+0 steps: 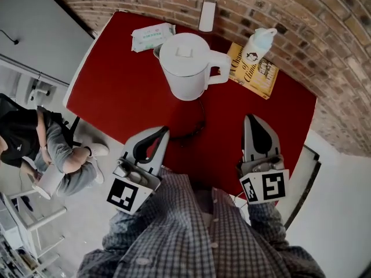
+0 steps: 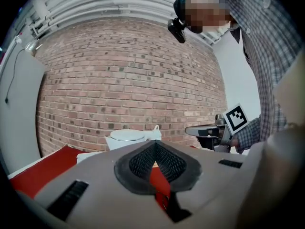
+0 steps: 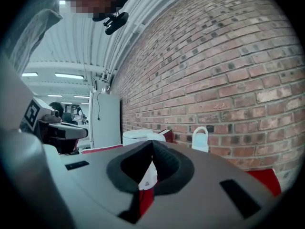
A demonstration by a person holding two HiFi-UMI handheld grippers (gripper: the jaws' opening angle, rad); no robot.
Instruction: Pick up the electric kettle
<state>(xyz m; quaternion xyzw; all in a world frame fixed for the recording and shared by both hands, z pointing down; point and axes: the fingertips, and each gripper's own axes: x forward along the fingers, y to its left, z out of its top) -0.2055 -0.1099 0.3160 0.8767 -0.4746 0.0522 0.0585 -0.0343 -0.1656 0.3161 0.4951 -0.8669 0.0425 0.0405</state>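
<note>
The white electric kettle point(image 1: 184, 65) stands upright on the red table point(image 1: 116, 97), lid on, its handle point(image 1: 220, 68) pointing right. Both grippers hover over the table's near edge, apart from the kettle. My left gripper point(image 1: 163, 131) is below and slightly left of it, shut and empty. My right gripper point(image 1: 250, 119) is below and to the right of the handle, also shut with nothing in it. In the left gripper view the kettle point(image 2: 127, 137) shows just over the closed jaw tips point(image 2: 155, 144). In the right gripper view the kettle point(image 3: 138, 137) sits behind the closed tips point(image 3: 152, 143).
A tissue pack point(image 1: 152, 36), a white block point(image 1: 207, 16), a white bottle point(image 1: 258, 44) and a yellow book point(image 1: 255, 71) lie behind and to the right of the kettle, near the brick wall point(image 1: 324, 33). The dark cord point(image 1: 194, 126) runs toward me. A seated person point(image 1: 52, 149) is at the left.
</note>
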